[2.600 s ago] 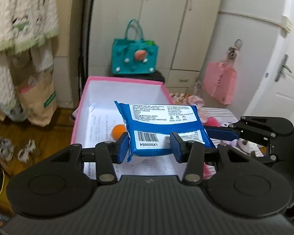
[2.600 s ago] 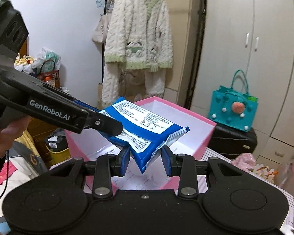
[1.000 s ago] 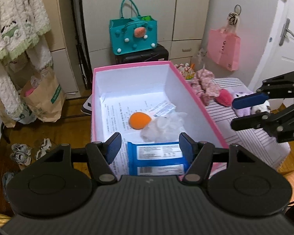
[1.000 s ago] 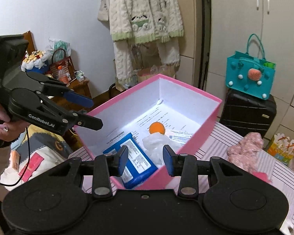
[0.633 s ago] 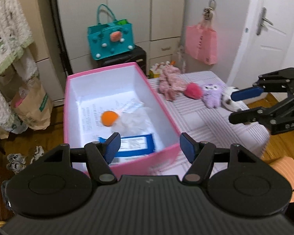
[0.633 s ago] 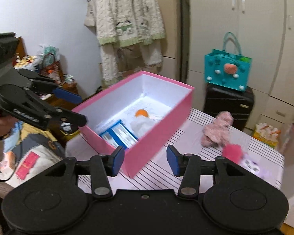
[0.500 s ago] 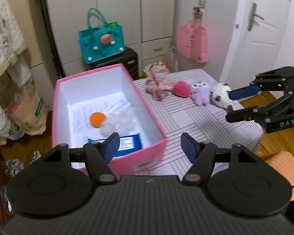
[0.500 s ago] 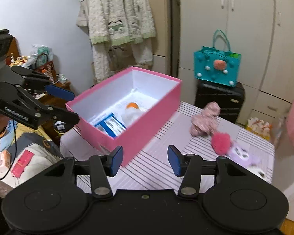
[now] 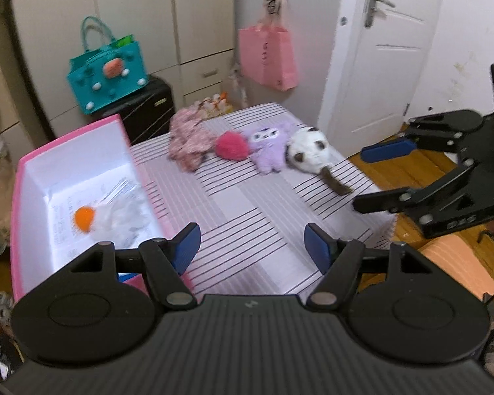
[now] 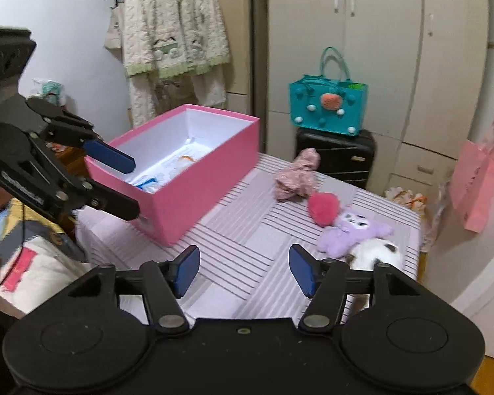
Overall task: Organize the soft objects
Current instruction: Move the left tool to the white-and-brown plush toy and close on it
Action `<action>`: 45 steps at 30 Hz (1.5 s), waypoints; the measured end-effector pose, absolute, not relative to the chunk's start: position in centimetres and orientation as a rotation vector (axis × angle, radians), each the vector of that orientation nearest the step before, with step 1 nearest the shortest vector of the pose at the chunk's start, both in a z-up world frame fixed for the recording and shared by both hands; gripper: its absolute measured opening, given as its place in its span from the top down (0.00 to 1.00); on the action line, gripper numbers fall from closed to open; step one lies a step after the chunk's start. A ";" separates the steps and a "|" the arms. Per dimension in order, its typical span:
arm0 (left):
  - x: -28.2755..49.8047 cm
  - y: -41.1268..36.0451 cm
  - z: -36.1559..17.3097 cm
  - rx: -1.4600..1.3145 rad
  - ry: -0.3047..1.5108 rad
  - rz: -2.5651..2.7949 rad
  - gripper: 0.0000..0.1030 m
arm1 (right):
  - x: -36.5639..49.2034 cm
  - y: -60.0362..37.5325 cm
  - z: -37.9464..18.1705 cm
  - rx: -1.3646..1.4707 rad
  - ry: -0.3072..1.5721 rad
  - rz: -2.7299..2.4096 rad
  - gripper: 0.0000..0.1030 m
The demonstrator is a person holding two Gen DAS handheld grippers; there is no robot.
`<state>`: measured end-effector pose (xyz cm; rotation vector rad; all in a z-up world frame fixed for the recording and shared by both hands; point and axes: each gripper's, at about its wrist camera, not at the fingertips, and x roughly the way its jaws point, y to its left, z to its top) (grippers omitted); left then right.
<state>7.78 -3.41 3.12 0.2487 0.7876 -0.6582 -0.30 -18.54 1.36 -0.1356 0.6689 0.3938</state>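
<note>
Teal felt bag (image 9: 108, 70) on black suitcase (image 9: 145, 110) behind striped table (image 9: 247, 210)

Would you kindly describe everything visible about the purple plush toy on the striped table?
The purple plush toy is a small, fuzzy lilac animal figure with a white face, dark eyes, two ears and stubby limbs. It lies flat on its back, face up, on the striped tablecloth, in a row of soft things. A pink pompom presses against one side and a white-and-brown plush against the other. Neither gripper touches it.
</note>
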 end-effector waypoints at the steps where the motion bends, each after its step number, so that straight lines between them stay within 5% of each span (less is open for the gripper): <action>1: 7.9 -3.9 3.2 0.248 0.786 -0.669 0.33 | -0.3 -18.8 1.1 -0.145 0.662 0.377 0.36; 37: 16.9 -19.9 -7.6 0.038 0.794 -0.797 0.35 | 8.1 -28.7 -12.8 -0.222 0.534 0.218 0.28; 45: 18.8 -21.6 -10.2 -0.080 0.804 -0.784 0.36 | 10.2 -28.9 -14.1 -0.323 0.564 0.301 0.16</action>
